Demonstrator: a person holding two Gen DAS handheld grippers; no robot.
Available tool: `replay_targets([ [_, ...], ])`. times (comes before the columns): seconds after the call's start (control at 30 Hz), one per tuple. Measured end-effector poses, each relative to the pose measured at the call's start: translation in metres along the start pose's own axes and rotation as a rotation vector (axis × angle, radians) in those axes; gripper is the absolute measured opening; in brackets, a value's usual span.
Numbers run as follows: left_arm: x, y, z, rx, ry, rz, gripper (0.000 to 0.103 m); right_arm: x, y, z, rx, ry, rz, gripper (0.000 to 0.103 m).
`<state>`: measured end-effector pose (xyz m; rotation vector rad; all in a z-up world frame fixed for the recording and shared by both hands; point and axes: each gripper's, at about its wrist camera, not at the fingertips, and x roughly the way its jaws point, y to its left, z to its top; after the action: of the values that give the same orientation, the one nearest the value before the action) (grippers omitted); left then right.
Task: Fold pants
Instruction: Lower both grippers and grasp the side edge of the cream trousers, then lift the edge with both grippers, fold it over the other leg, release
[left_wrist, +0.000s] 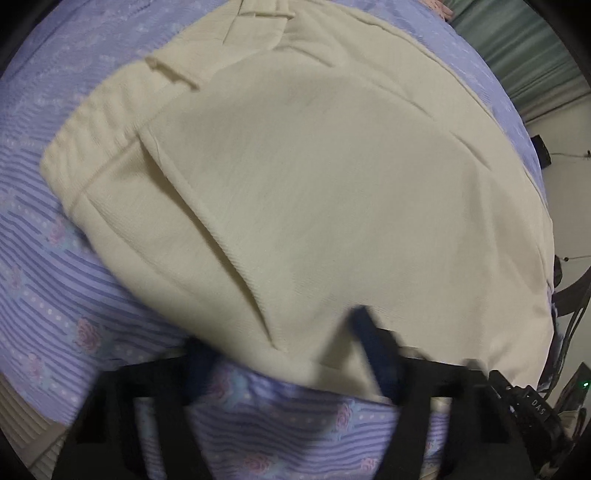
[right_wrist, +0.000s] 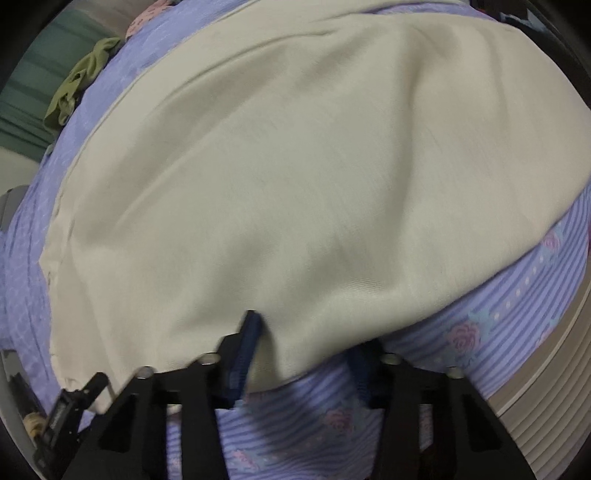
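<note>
While the cream pants lie flat on the striped bedspread, left gripper and right gripper straddle the near edge, fingers partly open, apparently to lift it.

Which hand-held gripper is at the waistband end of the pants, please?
The left hand-held gripper: its view shows waistband, belt loop and pocket; the right hand-held gripper faces plain fabric.
</note>
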<state>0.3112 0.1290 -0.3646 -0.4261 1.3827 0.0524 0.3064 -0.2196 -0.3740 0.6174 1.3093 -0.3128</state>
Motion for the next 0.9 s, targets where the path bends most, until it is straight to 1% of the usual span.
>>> replay_targets([
  [0.03, -0.004, 0.001, 0.001, 0.007, -0.006, 0.002, 0.028, -0.005, 0.002, 0.003, -0.009, -0.006, -0.003, 0.026],
  [0.07, -0.012, 0.0, 0.0, 0.02, -0.01, -0.005, 0.016, -0.01, 0.004, 0.005, -0.016, -0.009, -0.007, 0.021],
  [0.1, -0.015, 0.0, 0.004, 0.028, -0.014, -0.013, 0.016, -0.016, 0.006, 0.007, -0.025, -0.018, -0.006, 0.018],
  [0.2, -0.035, -0.003, -0.006, 0.06, -0.062, -0.019, 0.014, -0.041, 0.017, 0.016, -0.085, -0.069, 0.003, 0.014],
  [0.27, -0.055, -0.01, -0.01, 0.089, -0.106, -0.029, 0.013, -0.058, 0.022, 0.021, -0.105, -0.104, 0.007, 0.013],
  [0.43, -0.094, -0.023, 0.007, 0.133, -0.205, -0.051, 0.012, -0.11, 0.037, 0.04, -0.132, -0.22, 0.055, 0.013],
  [0.47, -0.104, -0.025, 0.009, 0.137, -0.23, -0.056, 0.011, -0.123, 0.031, 0.034, -0.136, -0.241, 0.062, 0.013],
  [0.57, -0.123, -0.035, 0.026, 0.125, -0.28, -0.08, 0.011, -0.148, 0.031, 0.04, -0.146, -0.291, 0.091, 0.013],
  [0.63, -0.138, -0.042, 0.023, 0.125, -0.312, -0.093, 0.011, -0.161, 0.038, 0.048, -0.166, -0.326, 0.104, 0.013],
  [0.73, -0.147, -0.059, 0.048, 0.137, -0.349, -0.097, 0.011, -0.168, 0.051, 0.069, -0.188, -0.37, 0.119, 0.013],
  [0.83, -0.15, -0.073, 0.078, 0.138, -0.392, -0.106, 0.011, -0.168, 0.074, 0.093, -0.194, -0.408, 0.132, 0.013],
  [0.9, -0.15, -0.08, 0.099, 0.143, -0.417, -0.104, 0.011, -0.17, 0.079, 0.104, -0.201, -0.43, 0.138, 0.012],
])
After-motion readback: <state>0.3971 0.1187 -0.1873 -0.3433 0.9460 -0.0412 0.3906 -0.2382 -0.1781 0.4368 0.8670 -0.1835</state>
